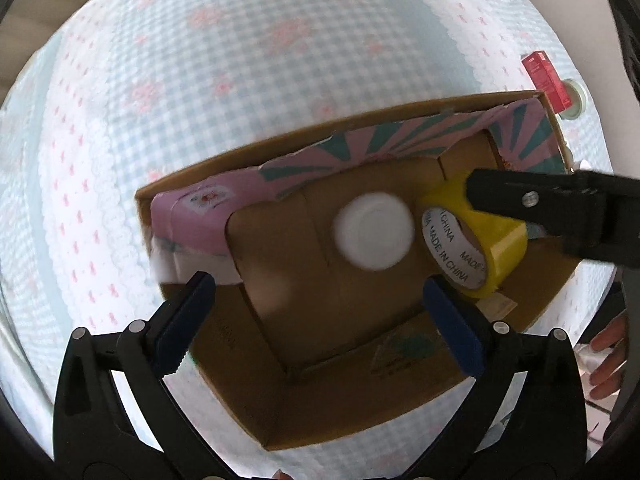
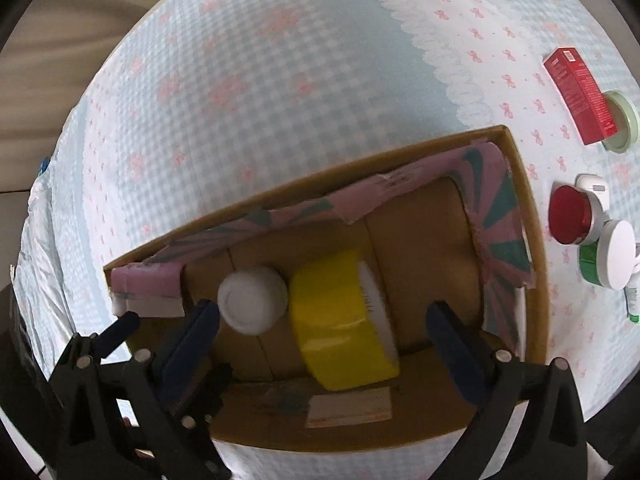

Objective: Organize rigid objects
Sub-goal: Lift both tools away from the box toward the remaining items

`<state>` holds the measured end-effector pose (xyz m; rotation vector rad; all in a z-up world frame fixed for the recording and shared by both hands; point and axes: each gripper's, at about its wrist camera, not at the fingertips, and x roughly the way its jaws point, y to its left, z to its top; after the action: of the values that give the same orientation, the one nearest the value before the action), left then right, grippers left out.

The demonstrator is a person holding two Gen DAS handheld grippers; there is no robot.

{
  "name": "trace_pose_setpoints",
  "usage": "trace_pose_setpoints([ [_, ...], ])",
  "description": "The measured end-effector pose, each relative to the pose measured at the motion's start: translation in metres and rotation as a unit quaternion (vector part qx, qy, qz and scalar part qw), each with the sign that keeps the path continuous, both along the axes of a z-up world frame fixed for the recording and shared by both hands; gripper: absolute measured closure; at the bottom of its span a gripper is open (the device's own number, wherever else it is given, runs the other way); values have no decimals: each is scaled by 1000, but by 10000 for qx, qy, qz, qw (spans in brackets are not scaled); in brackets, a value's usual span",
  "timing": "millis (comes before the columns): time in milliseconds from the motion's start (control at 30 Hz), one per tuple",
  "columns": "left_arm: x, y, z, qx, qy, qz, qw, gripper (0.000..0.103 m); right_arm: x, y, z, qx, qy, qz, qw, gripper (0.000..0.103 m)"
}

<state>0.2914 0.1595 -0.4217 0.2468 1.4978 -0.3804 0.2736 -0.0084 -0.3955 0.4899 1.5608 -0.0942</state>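
The yellow tape roll (image 2: 344, 320) sits inside the cardboard box (image 2: 528, 216) beside the white jar (image 2: 254, 305), so 2 items are stowed. My right gripper (image 2: 324, 334) hovers over the tape with jaws open; my left gripper (image 1: 320, 322) is open too. The red carton (image 2: 579, 96) waits on the desk (image 2: 280, 60).

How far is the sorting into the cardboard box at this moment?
Done: a white round container and the yellow tape roll lie inside the cardboard box. In hand: nothing; both tongs, left and right, are open. Left: red carton, red-capped jar and others on the tablecloth.
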Motion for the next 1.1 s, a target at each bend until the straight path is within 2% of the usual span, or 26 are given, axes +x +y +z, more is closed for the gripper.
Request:
trace_pose_setpoints([
  [333, -14, 10, 24, 139, -269, 269, 9992, 0, -17, 0, 18, -67, -238, 64, 9997, 0],
  [600, -40, 19, 60, 157, -555, 546, 9968, 0, -38, 8, 54, 26, -431, 17, 9991, 0],
  [900, -85, 53, 134, 185, -1172, 960, 9883, 0, -82, 19, 106, 98, -678, 146, 9975, 0],
  [1100, -120, 55, 183, -70, -1478, 1017, 9837, 0, -114, 15, 155, -148, -1052, 353, 9937, 0],
])
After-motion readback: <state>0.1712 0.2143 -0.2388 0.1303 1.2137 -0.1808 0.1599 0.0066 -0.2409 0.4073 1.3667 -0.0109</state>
